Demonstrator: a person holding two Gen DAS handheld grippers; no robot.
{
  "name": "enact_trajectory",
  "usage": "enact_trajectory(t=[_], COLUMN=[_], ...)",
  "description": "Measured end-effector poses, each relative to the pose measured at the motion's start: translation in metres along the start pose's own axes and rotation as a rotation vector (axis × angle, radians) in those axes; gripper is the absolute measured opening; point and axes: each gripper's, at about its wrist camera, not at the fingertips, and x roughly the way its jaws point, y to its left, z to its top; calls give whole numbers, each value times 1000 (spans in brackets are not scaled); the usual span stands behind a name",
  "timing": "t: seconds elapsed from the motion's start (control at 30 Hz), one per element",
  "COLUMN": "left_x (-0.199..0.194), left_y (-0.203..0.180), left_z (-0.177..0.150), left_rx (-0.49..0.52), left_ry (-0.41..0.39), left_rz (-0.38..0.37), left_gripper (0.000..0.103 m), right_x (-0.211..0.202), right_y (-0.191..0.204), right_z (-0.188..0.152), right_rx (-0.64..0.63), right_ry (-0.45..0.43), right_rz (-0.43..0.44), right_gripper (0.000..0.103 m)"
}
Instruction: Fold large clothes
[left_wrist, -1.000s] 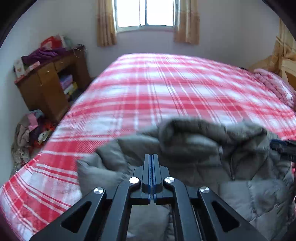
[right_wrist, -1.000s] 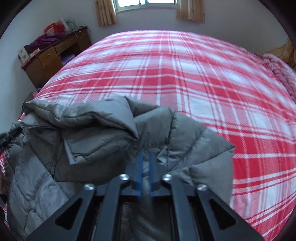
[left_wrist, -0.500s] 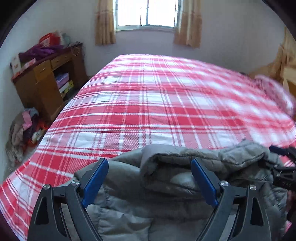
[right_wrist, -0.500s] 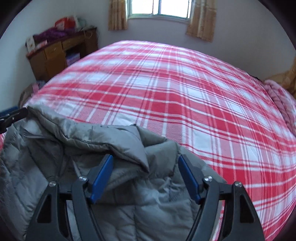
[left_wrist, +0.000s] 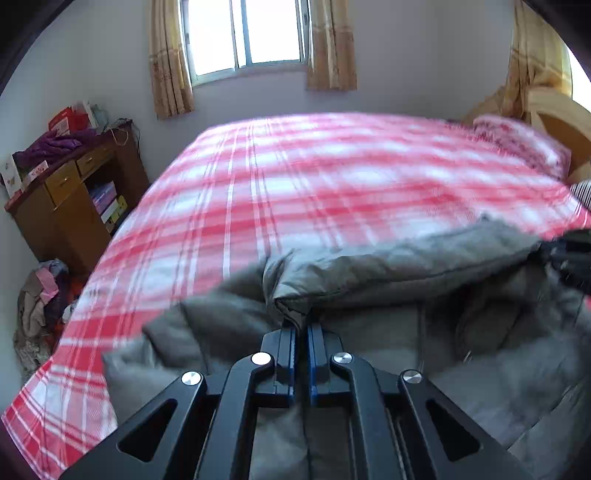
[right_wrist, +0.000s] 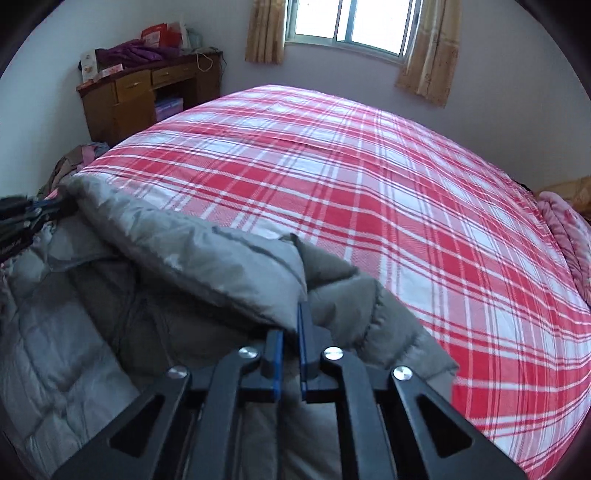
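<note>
A grey puffer jacket (left_wrist: 388, 280) lies on the near part of a bed with a red and white plaid cover (left_wrist: 314, 184). My left gripper (left_wrist: 302, 332) is shut on a folded edge of the jacket at its left corner. In the right wrist view the jacket (right_wrist: 184, 266) fills the lower left, and my right gripper (right_wrist: 291, 332) is shut on the right corner of the same folded edge. The edge is stretched between the two grippers. The right gripper shows in the left wrist view at the right (left_wrist: 569, 258); the left gripper shows in the right wrist view at the left (right_wrist: 22, 218).
A wooden desk (left_wrist: 70, 199) with boxes and purple clothes stands left of the bed, with a pile of clothes (left_wrist: 40, 306) on the floor before it. A pink blanket (right_wrist: 569, 229) lies at the bed's right side. A curtained window (left_wrist: 251, 33) is behind.
Both grippers were shut a second ago, opened wide half a second ago, and have now shut on the jacket's folded edge and pulled it taut.
</note>
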Motion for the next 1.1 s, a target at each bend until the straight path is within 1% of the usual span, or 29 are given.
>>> enact_trajectory(t=[0.07,0.17,0.23,0.33,0.37,0.4,0.43,0.47,0.5,0.53,0.57,0.6,0.63,0.67,0.73,0.77,0.83,0.87,0.9,0.93,0.97,1.03,1.1], left_x=[16,22,19,0,-8,-21,-29,-45,-60,-71,-80,-86,-86,-82,-66,-57,-36,-23,-13,-2,10,30,42], left_y=[2,1,-1,8,11,15,17,20,24,27,30,32,31,29,22,17,6,-1,-6,-11,-16,-18,-15], left_z=[-12,-14,-11,0,3,9,12,17,23,28,33,41,48,58,71,74,75,72,69,62,54,35,24], left_rx=[-20,-25,-23,-54,-67,-81,-87,-92,-96,-111,-130,-150,-156,-170,-228,-246,-262,-259,-257,-247,-235,-230,-254], left_ry=[44,58,63,63,59,49,35,-8,-58,-107,-155,-198,-204,-203,-194,-184,-151,-130,-109,-82,-51,8,45], left_rz=[18,30,35,28,28,33,34,33,48,71,81,75,71,73,83,68,61,73,67,60,73,64,69], left_gripper=[3,3,4,6,7,13,27,40,71,91,92,92,92,92,92,92,91,89,87,82,78,78,78], right_x=[5,23,28,24,20,17,12,5,-1,-9,-15,-21,-29,-34,-39,-39,-35,-32,-26,-20,-15,1,21], right_y=[0,0,2,1,-2,-5,-10,-14,-17,-20,-22,-25,-29,-33,-41,-42,-35,-29,-19,-13,-7,8,18], right_z=[-12,-22,-24,-19,-17,-16,-16,-16,-17,-18,-19,-20,-18,-15,-5,2,15,20,27,29,30,29,20], right_rx=[0,2,-1,0,6,12,17,19,19,14,11,13,32,68,168,226,282,286,290,297,301,297,301], right_ry=[10,50,61,61,59,66,75,73,67,66,71,71,62,49,21,7,-33,-51,-73,-82,-86,-78,-44], right_rz=[-2,-9,-22,-27,-19,-7,-4,-4,-1,-4,-16,-30,-37,-37,-7,22,58,61,69,88,103,101,111], right_gripper=[7,7,7,8,14,33,43,55,56,56,56,56,56,53,45,40,40,40,40,40,40,40,40])
